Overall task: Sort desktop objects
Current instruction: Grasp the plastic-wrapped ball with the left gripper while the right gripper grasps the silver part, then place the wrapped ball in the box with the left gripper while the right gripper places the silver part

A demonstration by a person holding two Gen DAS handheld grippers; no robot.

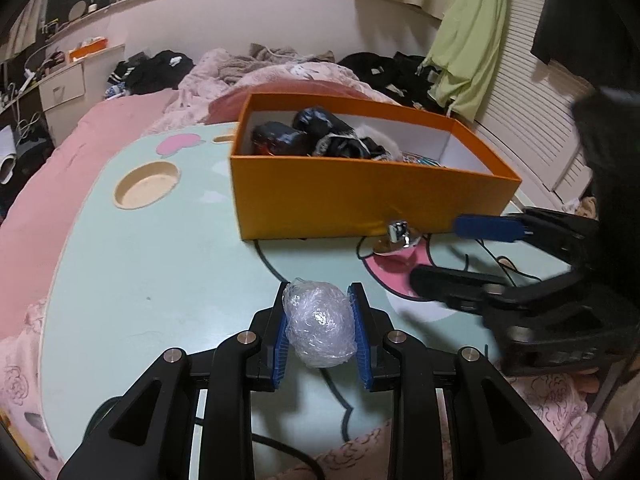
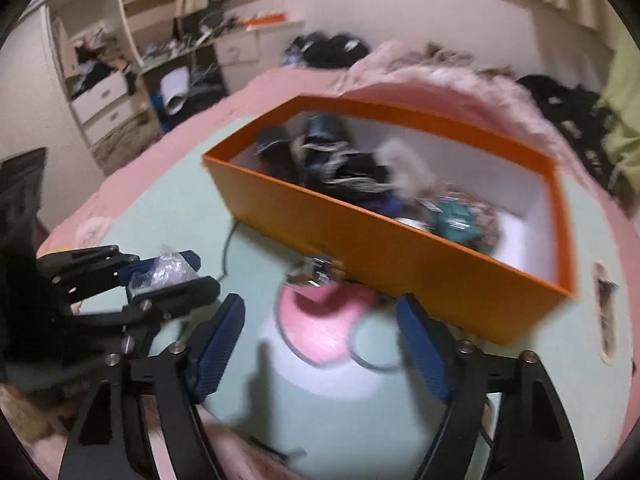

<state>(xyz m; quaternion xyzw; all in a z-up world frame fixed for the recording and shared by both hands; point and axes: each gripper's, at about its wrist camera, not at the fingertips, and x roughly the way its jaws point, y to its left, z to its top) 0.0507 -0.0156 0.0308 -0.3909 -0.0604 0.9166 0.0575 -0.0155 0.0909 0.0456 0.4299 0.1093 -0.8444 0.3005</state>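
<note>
Plastic-wrap ball (image 1: 320, 326) clamped in left claw (image 1: 319, 312), right claw (image 2: 320, 344) wide

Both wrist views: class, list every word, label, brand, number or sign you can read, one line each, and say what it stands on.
None can be read in either view.
Orange box: its walls show no print.
Plastic-wrapped ball held in the left gripper: clear wrap, no label visible.
Small shiny metal object before the box: too small to show any marking.
Green table: cartoon picture only, no letters visible.
Things inside the box: too blurred to read.
</note>
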